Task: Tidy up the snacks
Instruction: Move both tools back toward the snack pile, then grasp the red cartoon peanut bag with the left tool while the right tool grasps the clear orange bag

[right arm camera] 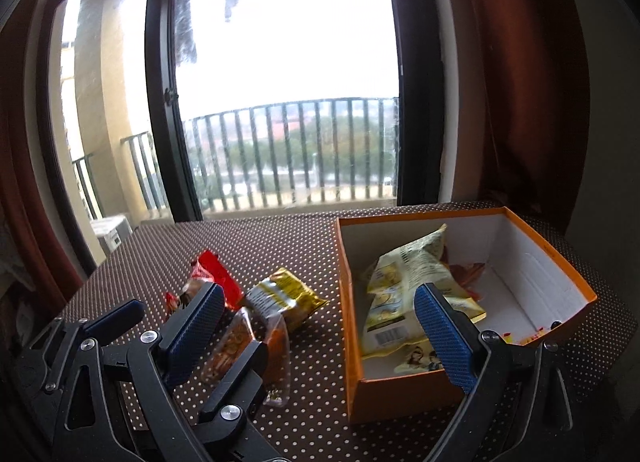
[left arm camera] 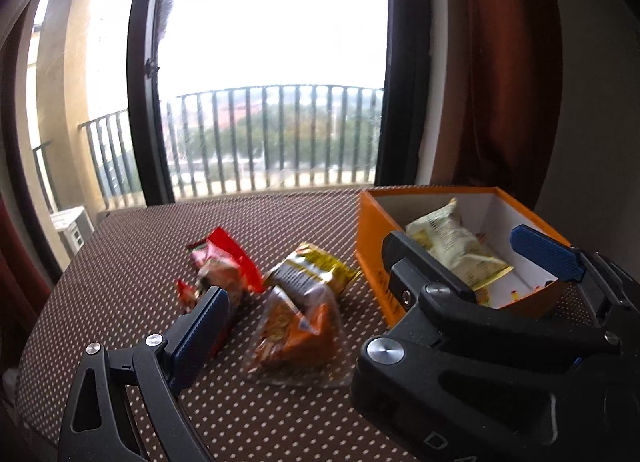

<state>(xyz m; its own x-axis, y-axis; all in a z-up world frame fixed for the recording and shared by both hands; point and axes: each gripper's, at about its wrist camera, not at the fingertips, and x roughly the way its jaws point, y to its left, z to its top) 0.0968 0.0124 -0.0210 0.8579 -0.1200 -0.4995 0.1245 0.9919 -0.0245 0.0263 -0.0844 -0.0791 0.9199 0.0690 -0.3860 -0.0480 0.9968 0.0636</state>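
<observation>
Left gripper [left arm camera: 308, 282] fingers wide, empty, above three packets on the dotted bench [right arm camera: 280, 238]: red packet [right arm camera: 214, 276], orange packet [right arm camera: 240, 346], yellow packet [right arm camera: 286, 296]. Right gripper [right arm camera: 324, 326] wide, empty. Orange box [right arm camera: 352, 302] holds pale packet [right arm camera: 404, 286].

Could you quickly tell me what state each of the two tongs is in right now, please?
Left tongs: open, holding nothing, over the snack packets on the table.
Right tongs: open, holding nothing, near the orange box.
</observation>
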